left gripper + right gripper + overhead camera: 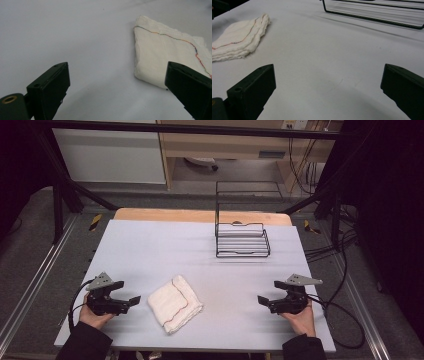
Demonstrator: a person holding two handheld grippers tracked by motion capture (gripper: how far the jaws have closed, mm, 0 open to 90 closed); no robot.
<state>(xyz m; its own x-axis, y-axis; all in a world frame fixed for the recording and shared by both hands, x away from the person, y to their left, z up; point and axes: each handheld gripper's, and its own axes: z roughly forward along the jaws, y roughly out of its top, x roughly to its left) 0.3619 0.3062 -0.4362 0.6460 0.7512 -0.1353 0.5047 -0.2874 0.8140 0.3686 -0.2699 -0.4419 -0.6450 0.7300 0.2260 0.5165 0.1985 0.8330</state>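
High view: left tool [134, 300] and right tool [263, 300] at 6 o'clock, both spread, empty; folded white cloth with coloured stitching [174, 303] between them, nearer the left. Left gripper view: cloth at 2 o'clock. Right gripper view: cloth at 10, black wire rack [374, 10] at 1. Step looks like pre-grasp; next, left tool closes in on the cloth's edge.

On the pale grey table [150, 245], the folded white cloth with coloured stitching [175, 304] lies at six o'clock. The black wire rack [242, 240] stands behind it at one o'clock, well apart from it.

The left gripper [129, 293] is at nine o'clock of the cloth, the right gripper [270, 293] at three o'clock.

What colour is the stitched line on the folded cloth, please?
Multicoloured on the white folded cloth; clearest in the left gripper view.
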